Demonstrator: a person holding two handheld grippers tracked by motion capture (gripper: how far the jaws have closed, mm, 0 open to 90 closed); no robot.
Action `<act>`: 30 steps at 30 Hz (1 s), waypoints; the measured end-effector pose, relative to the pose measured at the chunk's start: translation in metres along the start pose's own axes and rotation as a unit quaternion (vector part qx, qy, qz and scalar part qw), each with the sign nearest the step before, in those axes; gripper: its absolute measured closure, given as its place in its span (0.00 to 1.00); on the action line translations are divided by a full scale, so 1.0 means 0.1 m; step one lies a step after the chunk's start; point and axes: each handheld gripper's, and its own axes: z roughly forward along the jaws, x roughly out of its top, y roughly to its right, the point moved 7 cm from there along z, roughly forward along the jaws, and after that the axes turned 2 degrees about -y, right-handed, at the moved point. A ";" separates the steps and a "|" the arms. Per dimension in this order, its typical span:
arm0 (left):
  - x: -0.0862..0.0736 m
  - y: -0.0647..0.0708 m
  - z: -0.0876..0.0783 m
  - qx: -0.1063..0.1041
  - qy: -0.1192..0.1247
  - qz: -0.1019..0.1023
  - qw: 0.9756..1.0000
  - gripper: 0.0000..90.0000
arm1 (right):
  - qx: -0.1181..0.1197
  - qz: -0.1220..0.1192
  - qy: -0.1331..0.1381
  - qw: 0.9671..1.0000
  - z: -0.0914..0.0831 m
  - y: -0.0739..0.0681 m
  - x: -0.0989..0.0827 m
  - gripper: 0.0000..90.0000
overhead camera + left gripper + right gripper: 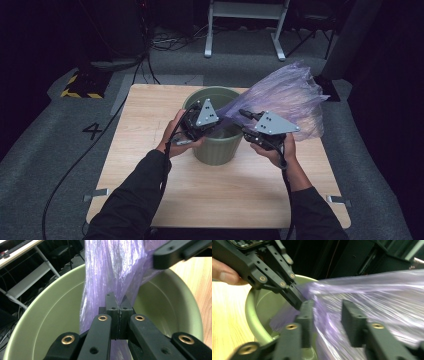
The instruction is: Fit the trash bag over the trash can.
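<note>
A green plastic bin [217, 150] stands upright in the middle of the wooden table [150, 115]. A thin purple plastic bag [290, 95] billows up and to the right from the bin's mouth. My left gripper [218, 121] hangs over the bin's opening, and in the left gripper view it [119, 306] is shut on a gathered fold of the bag [112, 265] above the bin's inside [50, 315]. My right gripper [242, 114] is just right of it. Its jaws [328, 317] stand apart with the bag [374, 295] running loosely between them, beside the left gripper [298, 300].
Bare wood surrounds the bin on every side of the table. Past the far edge lie grey carpet, floor cables [165, 42] and a white metal stand [245, 30]. A yellow-and-black striped block [80, 87] sits on the floor at the back left.
</note>
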 end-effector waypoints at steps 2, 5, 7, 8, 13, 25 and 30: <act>-0.02 -0.03 -0.01 0.005 0.000 -0.003 1.000 0.99 | -0.007 0.012 -0.003 1.000 -0.06 0.04 -0.03 0.56; -0.05 -0.07 -0.03 0.006 -0.005 -0.004 1.000 0.99 | -0.019 0.023 -0.009 1.000 -0.19 0.14 -0.09 0.47; -0.06 -0.10 -0.04 0.009 -0.006 -0.007 1.000 0.99 | -0.029 0.025 -0.018 0.999 -0.25 0.19 -0.13 0.41; -0.07 -0.11 -0.05 0.009 -0.006 -0.009 1.000 0.99 | -0.042 0.026 -0.022 0.999 -0.29 0.22 -0.15 0.38; -0.12 -0.19 -0.10 0.009 -0.001 -0.021 1.000 0.99 | -0.062 0.036 -0.039 0.997 -0.45 0.33 -0.30 0.32; -0.25 -0.28 -0.18 -0.006 0.001 -0.033 0.999 0.99 | -0.099 0.026 -0.082 0.991 -0.49 0.43 -0.62 0.34; -0.30 -0.32 -0.20 -0.011 -0.002 -0.037 0.999 0.99 | -0.109 0.023 -0.092 0.989 -0.40 0.46 -0.73 0.69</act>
